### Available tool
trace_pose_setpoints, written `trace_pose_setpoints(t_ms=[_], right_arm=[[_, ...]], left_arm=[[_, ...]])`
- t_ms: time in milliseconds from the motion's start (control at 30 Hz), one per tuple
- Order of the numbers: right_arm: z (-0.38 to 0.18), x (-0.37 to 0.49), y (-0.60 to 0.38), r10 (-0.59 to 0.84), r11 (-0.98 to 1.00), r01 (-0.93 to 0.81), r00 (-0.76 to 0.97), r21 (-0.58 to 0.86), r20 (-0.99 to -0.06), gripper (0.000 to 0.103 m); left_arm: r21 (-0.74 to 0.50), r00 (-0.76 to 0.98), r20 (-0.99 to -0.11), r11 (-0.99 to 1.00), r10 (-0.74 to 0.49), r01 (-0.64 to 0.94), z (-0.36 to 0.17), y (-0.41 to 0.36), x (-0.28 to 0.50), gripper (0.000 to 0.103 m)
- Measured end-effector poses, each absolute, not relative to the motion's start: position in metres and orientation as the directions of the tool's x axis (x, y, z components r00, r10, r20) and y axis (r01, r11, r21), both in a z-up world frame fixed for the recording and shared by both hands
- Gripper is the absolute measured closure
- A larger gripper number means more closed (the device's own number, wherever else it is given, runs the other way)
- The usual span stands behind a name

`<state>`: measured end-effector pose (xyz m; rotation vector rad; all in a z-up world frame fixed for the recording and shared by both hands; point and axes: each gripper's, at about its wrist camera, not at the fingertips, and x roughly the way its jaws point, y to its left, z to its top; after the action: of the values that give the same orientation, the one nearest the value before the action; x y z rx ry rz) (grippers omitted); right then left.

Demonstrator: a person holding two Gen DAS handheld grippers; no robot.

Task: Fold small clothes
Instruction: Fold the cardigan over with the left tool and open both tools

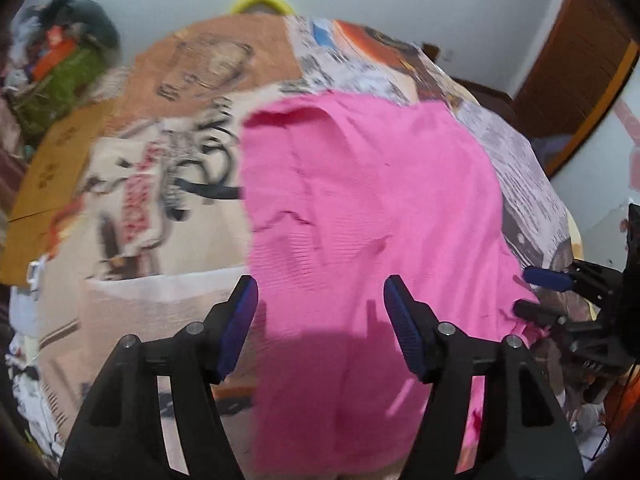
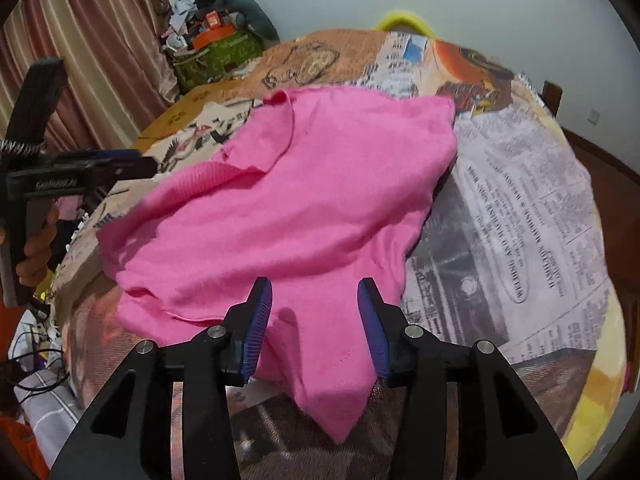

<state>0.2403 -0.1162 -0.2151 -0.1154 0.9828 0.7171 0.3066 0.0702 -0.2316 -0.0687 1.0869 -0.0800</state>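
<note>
early days here: the bright pink knit garment (image 2: 280,208) lies rumpled on the round table covered in printed newspaper sheets (image 2: 520,216), and by the look of it no clean fold has been made yet. there's one loose flap turned over near its far edge and a pointed corner spilling over the table's near edge, so i'd judge the smoothing and the folding itself are all still to come. now the tools: the right gripper (image 2: 316,320) hovers with its blue-padded fingers (image 2: 256,328) spread wide, nothing between them, and the garment's near corner hangs just beyond and below that gap. over on the other side, the left gripper (image 1: 320,328) is just as wide apart, pads bare, poised above the near-left part of the pink cloth with the cloth's left edge running roughly under its left finger; that view is blurred, so whether it touches the fabric i cannot tell. in the right camera the left tool shows at the table's left edge, apart from the cloth. far off, a green patterned bag piled with clutter (image 2: 216,56) sits against the wall beyond the table's far-left edge, well clear of the action.
</note>
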Motion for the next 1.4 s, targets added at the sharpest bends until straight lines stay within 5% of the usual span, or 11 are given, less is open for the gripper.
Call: trace_pose_setpoints(t_ms=[167, 233, 333, 800, 900, 1033, 1400], right_arm=[[-0.231, 0.24, -0.115, 0.484, 0.762, -0.606, 0.296, 0.229, -0.824, 0.062], [-0.231, 0.239, -0.116, 0.487, 0.758, -0.611, 0.295, 0.23, -0.822, 0.061], [-0.232, 0.239, -0.118, 0.493, 0.754, -0.613, 0.288, 0.237, -0.821, 0.06], [-0.233, 0.239, -0.119, 0.489, 0.761, -0.603, 0.292, 0.239, -0.822, 0.06], [-0.233, 0.239, -0.118, 0.482, 0.766, -0.599, 0.294, 0.234, -0.825, 0.06], [-0.232, 0.237, -0.118, 0.476, 0.771, -0.593, 0.298, 0.231, -0.827, 0.06], [-0.227, 0.25, -0.117, 0.482, 0.764, -0.604, 0.303, 0.225, -0.822, 0.06]], left_arm=[[0.021, 0.436, -0.9, 0.996, -0.017, 0.082, -0.257, 0.046, 0.326, 0.044], [0.136, 0.449, -0.889, 0.988, 0.092, 0.067, -0.264, 0.041, 0.33, 0.078], [0.127, 0.475, -0.875, 0.991, 0.095, 0.034, -0.261, 0.049, 0.326, 0.092], [-0.036, 0.387, -0.921, 0.975, 0.053, -0.22, -0.272, 0.148, 0.284, 0.094], [-0.066, 0.406, -0.913, 0.974, 0.027, -0.215, -0.261, 0.147, 0.29, 0.088], [-0.074, 0.463, -0.886, 0.984, 0.01, -0.164, -0.243, 0.134, 0.314, 0.052], [0.028, 0.478, -0.878, 0.999, 0.033, -0.018, -0.252, 0.078, 0.411, 0.024]])
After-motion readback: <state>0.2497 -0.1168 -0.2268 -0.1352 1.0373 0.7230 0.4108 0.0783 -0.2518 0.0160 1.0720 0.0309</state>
